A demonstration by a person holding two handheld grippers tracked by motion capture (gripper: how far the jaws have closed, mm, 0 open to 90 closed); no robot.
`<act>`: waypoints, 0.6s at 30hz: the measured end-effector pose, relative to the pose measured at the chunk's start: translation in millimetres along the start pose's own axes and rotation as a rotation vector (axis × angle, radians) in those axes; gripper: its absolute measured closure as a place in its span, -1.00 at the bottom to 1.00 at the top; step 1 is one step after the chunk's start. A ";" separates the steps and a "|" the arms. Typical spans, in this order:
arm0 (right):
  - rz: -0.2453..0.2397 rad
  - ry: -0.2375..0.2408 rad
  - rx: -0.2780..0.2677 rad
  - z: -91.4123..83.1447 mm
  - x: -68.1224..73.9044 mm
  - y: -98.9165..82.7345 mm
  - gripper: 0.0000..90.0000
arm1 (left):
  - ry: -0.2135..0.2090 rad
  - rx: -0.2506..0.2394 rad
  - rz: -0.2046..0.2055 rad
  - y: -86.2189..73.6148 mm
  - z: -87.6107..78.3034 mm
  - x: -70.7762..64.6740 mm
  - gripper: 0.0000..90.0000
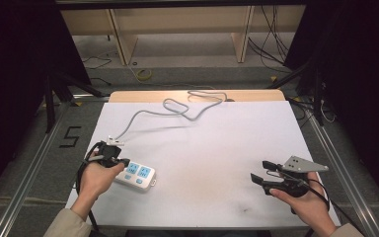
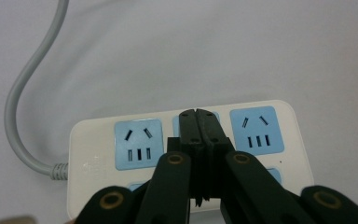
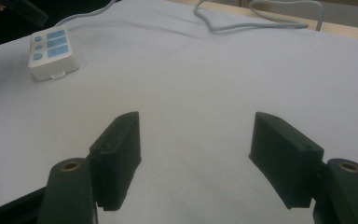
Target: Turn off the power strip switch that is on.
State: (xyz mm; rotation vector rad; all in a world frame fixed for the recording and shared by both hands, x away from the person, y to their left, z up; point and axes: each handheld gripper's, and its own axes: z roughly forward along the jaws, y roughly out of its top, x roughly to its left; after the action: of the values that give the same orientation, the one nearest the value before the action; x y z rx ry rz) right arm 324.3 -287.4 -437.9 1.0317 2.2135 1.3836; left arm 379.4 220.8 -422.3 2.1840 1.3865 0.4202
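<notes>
At lower left of the high view, left gripper (image 1: 123, 161) sat jaws closed over the strip (image 1: 139, 177), apparently pressing its switch; right gripper (image 1: 259, 172) idled open at lower right, nothing plugged yet.

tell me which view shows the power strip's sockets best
The left gripper view: the power strip sits close beneath the shut left gripper, its blue socket slots sharp. The high view shows it small beside the left hand; the right gripper view shows it far off, slots unreadable.

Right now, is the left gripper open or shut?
Shut. The left gripper has its jaws pressed together, nothing between them, over the power strip.
</notes>
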 end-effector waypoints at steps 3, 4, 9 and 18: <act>0.000 0.000 0.000 0.1 -0.1 -0.1 -0.26 | -0.007 0.018 -0.001 -0.8 1.9 -0.4 1.00; 0.000 0.000 0.001 0.2 -0.1 -0.1 -0.26 | -0.009 0.026 0.001 -1.1 2.4 -0.7 1.00; -0.001 0.001 0.000 -0.1 -0.1 -0.2 -0.26 | -0.020 0.048 0.004 -1.9 3.5 -2.6 1.00; -0.001 0.000 0.002 0.1 -0.1 -0.2 -0.26 | -0.040 0.101 0.010 -3.4 6.6 -4.5 1.00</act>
State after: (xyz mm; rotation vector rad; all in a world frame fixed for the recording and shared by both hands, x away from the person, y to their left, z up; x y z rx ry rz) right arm 324.4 -287.4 -438.1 1.0305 2.2155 1.3815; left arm 378.3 216.2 -429.5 2.2684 1.4041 0.3142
